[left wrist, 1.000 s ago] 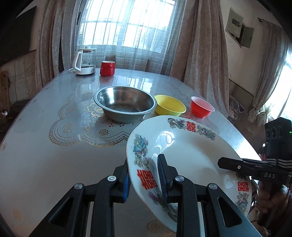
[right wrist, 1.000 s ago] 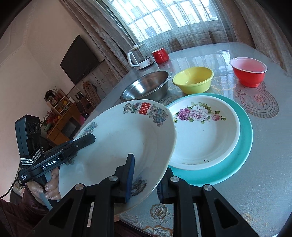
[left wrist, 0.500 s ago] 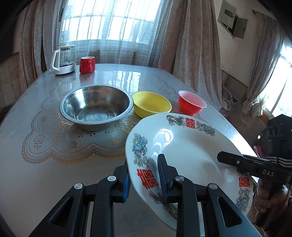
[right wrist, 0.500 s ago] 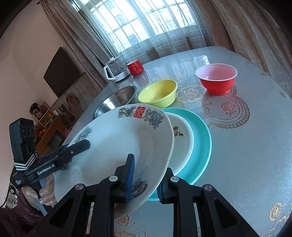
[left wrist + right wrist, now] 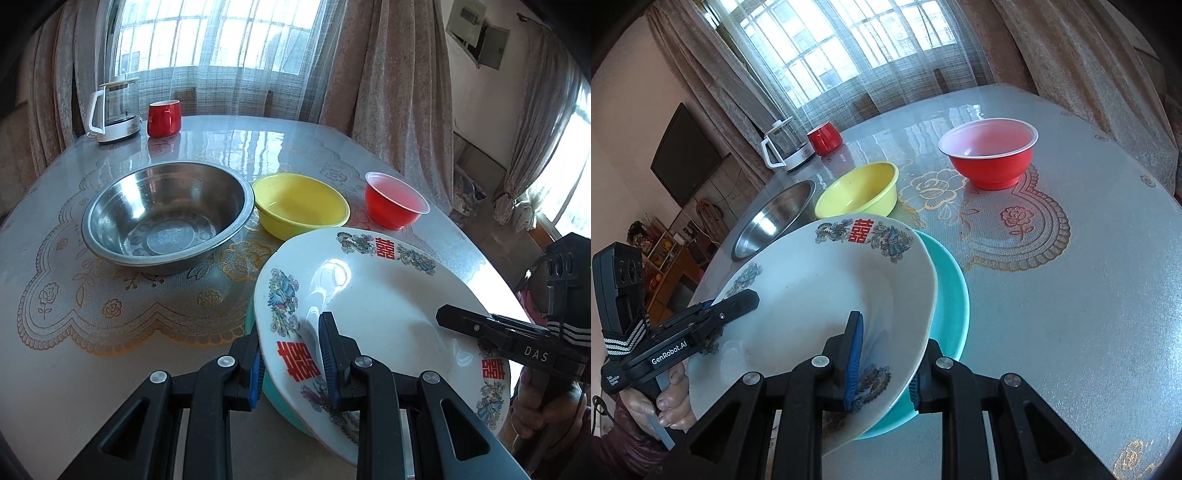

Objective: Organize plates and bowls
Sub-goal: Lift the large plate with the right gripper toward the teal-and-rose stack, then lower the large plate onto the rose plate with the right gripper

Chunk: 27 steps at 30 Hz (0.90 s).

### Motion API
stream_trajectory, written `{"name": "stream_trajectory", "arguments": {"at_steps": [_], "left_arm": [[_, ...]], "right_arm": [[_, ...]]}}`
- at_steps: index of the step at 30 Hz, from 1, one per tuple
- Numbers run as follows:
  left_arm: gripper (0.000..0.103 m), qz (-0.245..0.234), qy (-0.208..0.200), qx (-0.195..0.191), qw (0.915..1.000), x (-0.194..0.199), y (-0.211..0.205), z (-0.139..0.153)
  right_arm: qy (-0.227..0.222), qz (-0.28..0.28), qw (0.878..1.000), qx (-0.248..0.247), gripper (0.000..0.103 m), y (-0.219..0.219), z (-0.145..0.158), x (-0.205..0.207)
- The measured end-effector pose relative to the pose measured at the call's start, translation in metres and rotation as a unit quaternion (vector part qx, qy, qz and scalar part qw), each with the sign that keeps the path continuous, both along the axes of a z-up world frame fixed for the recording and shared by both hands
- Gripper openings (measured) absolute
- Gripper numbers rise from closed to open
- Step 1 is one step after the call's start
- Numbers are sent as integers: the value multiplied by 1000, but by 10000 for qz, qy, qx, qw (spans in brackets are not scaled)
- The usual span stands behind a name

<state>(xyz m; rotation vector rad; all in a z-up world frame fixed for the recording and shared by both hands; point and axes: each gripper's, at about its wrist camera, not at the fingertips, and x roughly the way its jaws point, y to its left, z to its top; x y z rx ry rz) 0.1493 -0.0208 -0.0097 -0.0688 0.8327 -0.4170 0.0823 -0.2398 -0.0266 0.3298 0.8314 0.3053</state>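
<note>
Together, both tools clamp opposite edges of one white plate (image 5: pixel 376 306) with red double-happiness characters and dragon-and-phoenix motifs: the left tool (image 5: pixel 291 363) is clenched on the rim at about 7 o'clock in its own view, the right tool (image 5: pixel 884 363) is clenched on the rim at about 5 o'clock in its own view. Two grips on opposite sides suit a wide, shallow dish, probably because one pinch at the rim would let it swing. The plate hangs tilted, its far edge higher, directly over a teal plate (image 5: pixel 951 302) that lies on the bench (image 5: pixel 1089 295); only the teal rim shows past the white one at 3 o'clock in the right view, so whether anything else lies on it cannot be told. This looks like the stacking step, the white plate being brought over the pile to nest. Beyond, at 12 o'clock, the bowls stand in a row by size: steel bowl (image 5: pixel 168 218), yellow bowl (image 5: pixel 301 205), red bowl (image 5: pixel 395 201), each apart, likely waiting to be nested. A kettle (image 5: pixel 114 109) and red mug (image 5: pixel 164 118) sit at the far edge.
</note>
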Motion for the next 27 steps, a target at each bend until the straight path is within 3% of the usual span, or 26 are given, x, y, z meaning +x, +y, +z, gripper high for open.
{"name": "stream_trajectory", "arguments": {"at_steps": [9, 16, 27], "left_arm": [[27, 45, 82, -26, 10000, 8, -3, -12], [27, 120, 95, 65, 9999, 10, -1, -19], [28, 144, -65, 229, 9996, 6, -5, -19]], "right_arm": [[-112, -86, 9997, -176, 21, 0, -2, 7], [52, -66, 9997, -242, 22, 3, -16, 9], [9, -91, 9997, -223, 22, 5, -18, 9]]}}
